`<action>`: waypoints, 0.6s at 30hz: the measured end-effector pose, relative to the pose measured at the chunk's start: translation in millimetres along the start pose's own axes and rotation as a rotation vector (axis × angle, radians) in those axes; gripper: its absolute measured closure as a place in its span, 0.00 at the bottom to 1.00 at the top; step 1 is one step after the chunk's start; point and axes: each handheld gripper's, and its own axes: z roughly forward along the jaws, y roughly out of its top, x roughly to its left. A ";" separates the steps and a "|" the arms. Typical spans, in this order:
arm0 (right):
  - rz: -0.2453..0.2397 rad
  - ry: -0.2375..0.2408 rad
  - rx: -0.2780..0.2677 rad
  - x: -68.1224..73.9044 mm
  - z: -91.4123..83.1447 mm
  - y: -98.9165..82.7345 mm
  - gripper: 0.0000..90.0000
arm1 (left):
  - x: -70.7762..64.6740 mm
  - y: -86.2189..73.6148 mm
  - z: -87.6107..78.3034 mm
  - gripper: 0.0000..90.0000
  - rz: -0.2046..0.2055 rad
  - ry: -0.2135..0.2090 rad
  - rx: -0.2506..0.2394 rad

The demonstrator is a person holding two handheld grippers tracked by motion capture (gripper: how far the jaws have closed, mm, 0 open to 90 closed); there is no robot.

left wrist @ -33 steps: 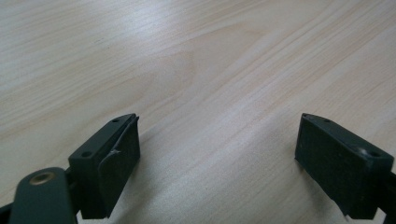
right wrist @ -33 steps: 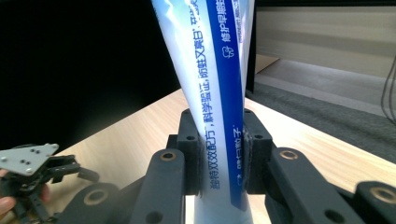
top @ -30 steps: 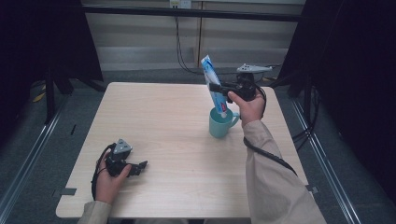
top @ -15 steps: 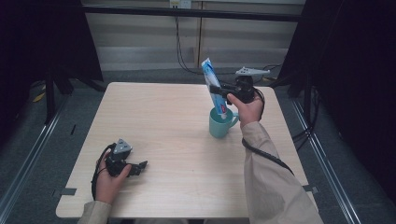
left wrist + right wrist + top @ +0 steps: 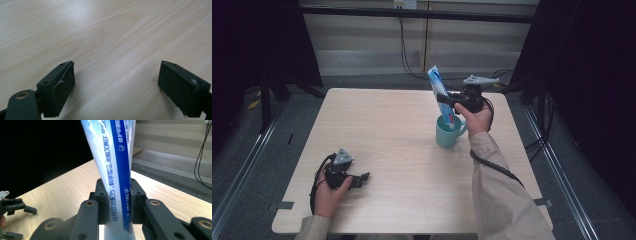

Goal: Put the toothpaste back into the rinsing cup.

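- Right gripper [image 5: 451, 104] is clamped on the toothpaste tube [image 5: 441, 97], which tilts with its lower end inside the teal mug [image 5: 447, 134] near the table's [image 5: 387, 125] far right.
- Left gripper [image 5: 357, 178] rests on the near left, jaws spread, nothing between them.
- I'd lower the tube straight until it seems to bottom out, and only then let go.
- I'd release gently; a tall tube could tip the mug.

Your sleeves are beige, long and loose. Each black gripper, left gripper [image 5: 362, 177] and right gripper [image 5: 451, 99], carries a grey three-cornered plate and trails a black cable. Brass-coloured screws dot the linkages; the fingers [image 5: 61, 85] seem rubber-padded.
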 end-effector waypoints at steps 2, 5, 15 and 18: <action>0.002 0.001 -0.002 -0.6 0.6 -0.8 0.82 | 0.0 0.0 0.0 0.15 0.000 0.000 0.000; 0.002 -0.001 0.005 -1.6 1.7 -3.4 0.82 | 0.0 0.0 0.0 0.15 0.000 0.000 0.001; 0.000 -0.020 0.017 -4.4 4.3 -11.6 0.82 | 0.2 0.0 -0.1 0.15 0.002 0.000 0.001; -0.001 -0.022 0.019 -5.3 4.2 -14.4 0.82 | 0.0 -0.1 0.0 0.15 0.000 -0.002 0.001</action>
